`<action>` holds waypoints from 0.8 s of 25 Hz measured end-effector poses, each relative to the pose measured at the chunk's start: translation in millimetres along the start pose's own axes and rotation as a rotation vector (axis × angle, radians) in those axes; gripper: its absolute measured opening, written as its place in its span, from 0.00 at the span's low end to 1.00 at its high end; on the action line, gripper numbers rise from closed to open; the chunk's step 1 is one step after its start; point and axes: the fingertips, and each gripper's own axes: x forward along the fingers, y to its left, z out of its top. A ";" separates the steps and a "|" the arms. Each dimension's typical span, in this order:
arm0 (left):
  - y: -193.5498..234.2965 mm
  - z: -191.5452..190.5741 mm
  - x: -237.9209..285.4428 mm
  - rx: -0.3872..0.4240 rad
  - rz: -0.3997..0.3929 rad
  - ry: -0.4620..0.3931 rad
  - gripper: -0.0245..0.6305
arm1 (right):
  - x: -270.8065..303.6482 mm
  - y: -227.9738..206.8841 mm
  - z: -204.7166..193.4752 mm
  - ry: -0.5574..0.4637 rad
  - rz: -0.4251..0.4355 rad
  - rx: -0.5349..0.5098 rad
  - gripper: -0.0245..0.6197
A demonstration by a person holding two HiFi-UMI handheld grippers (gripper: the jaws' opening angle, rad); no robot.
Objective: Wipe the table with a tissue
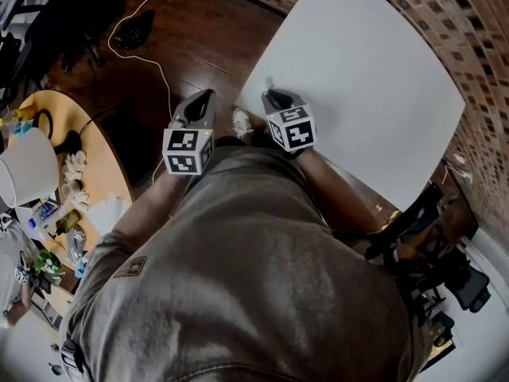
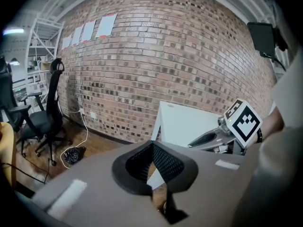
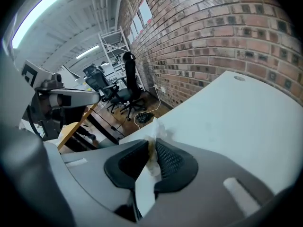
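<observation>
Plainly the tissue (image 3: 154,137) sits clamped in the right hand-held gripper (image 3: 152,148).

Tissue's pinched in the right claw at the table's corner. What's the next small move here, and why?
Probably lower the right claw until the tissue presses flat onto the white table. The tissue is clamped in its jaws over the near corner, with bare tabletop ahead; the left claw is shut on nothing.

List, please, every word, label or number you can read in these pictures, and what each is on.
None can be read.
Marker cubes: square patterns only, no words.
Sheets on the brick wall: too small to read.
Bottles on the round table: labels too blurred.
Tissue: no print shows.
</observation>
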 end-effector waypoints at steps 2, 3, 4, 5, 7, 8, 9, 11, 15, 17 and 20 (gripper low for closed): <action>1.7 1.3 -2.2 0.001 0.004 -0.002 0.04 | 4.2 10.9 2.6 0.002 0.024 -0.018 0.14; 2.7 2.0 -3.1 0.005 0.007 -0.003 0.04 | 6.0 16.3 3.4 0.003 0.035 -0.028 0.14; 3.5 2.3 -3.9 0.007 0.009 -0.004 0.04 | 7.6 21.2 3.9 0.003 0.046 -0.038 0.14; 4.1 2.0 -4.5 0.006 0.010 -0.003 0.04 | 8.9 25.5 4.2 0.002 0.054 -0.045 0.14; 5.1 0.5 -5.4 0.000 0.009 -0.001 0.04 | 10.8 31.3 4.6 -0.003 0.064 -0.053 0.14; 5.6 -0.2 -5.4 -0.003 0.007 -0.001 0.04 | 11.3 32.2 4.9 -0.006 0.064 -0.053 0.14; 5.9 -0.5 -5.0 -0.004 0.004 0.000 0.04 | 11.4 31.9 5.2 -0.009 0.062 -0.049 0.14; 5.7 -0.9 -3.0 0.000 -0.004 0.003 0.04 | 10.8 27.2 6.1 -0.016 0.050 -0.033 0.14; 1.7 -1.7 4.5 0.009 -0.029 0.015 0.04 | 4.8 5.7 7.2 -0.031 -0.002 0.015 0.14; -0.5 0.1 8.4 0.021 -0.043 0.014 0.04 | 0.9 -7.4 7.4 -0.042 -0.034 0.039 0.14; -6.1 5.5 14.7 0.040 -0.066 0.011 0.04 | -7.8 -30.1 5.8 -0.049 -0.084 0.077 0.14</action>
